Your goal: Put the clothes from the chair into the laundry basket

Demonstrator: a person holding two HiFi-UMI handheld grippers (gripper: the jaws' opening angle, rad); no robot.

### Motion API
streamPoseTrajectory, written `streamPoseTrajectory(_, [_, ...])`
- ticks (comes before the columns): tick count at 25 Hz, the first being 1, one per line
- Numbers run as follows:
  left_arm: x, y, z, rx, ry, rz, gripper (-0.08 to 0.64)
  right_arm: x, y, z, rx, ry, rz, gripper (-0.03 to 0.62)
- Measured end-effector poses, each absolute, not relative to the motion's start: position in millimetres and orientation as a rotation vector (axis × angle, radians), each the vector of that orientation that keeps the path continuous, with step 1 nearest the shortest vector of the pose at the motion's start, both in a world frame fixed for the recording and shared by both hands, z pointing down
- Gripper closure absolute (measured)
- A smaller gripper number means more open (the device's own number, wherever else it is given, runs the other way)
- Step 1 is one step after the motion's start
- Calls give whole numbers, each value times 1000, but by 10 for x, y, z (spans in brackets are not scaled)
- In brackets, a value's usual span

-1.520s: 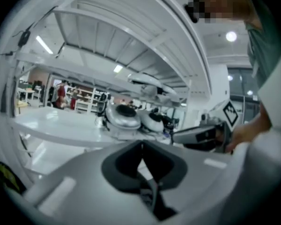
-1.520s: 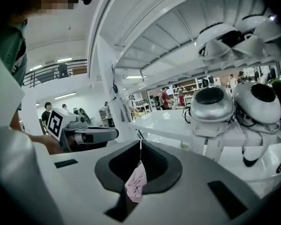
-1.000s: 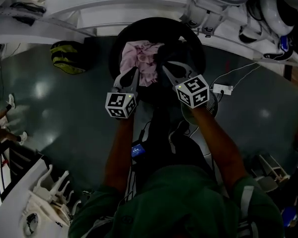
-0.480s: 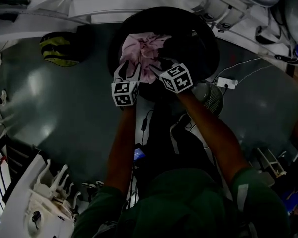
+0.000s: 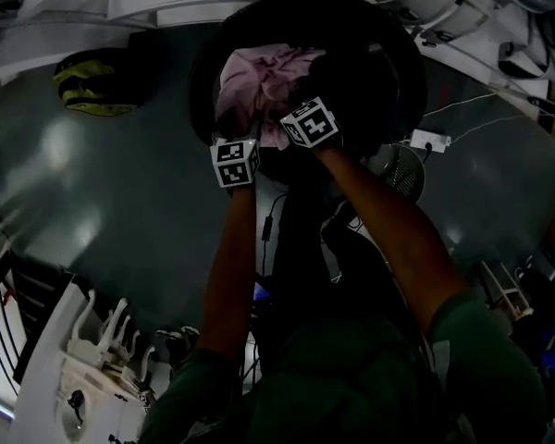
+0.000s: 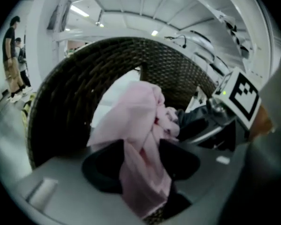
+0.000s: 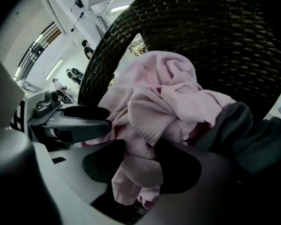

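The dark wicker laundry basket (image 5: pixel 405 72) sits at our twelve o'clock. Inside it, toward its nine o'clock side, lies the pink garment (image 5: pixel 259 81), with a dark cloth (image 7: pixel 246 130) at its three o'clock. Our left gripper (image 6: pixel 143 168) and right gripper (image 7: pixel 140 165) are both opening, and pink fabric droops loose between each pair of jaws.
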State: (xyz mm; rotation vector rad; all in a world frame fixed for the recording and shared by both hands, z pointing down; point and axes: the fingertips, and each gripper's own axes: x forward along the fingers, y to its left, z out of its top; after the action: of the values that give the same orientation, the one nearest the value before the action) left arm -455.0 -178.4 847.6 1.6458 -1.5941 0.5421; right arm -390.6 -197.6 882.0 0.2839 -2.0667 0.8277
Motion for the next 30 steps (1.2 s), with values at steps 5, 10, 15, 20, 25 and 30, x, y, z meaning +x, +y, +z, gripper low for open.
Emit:
streamPoseTrajectory(5, [-4593,-1691,8639,1607,-1574,555,505,-3979,-1945,8869,261,-2045,865,489])
streamPoseTrajectory(10, [-4534,-1650,8477,1639,-1540,549,548,-3884,-1918,8626,273,-2073,898,573])
streamPoseTrajectory(15, [-4386,-1677,7849,1768,-1551,510,549,-3711,-1866,8044,342,-2196,962,578])
streamPoseTrajectory(20, [-4195,-1675,7089,1909,-1556,451,549,-3502,-1797,7294,404,-2325,1005,578])
streamPoseTrajectory(25, [-3814,-1643,6304,2051,-1545,400,549,-3138,-1728,6481,460,-2451,1018,578])
streamPoseTrajectory(30, [-3335,-1712,5511,2221,-1501,331,549,-2694,-1715,5717,575,-2578,998,578])
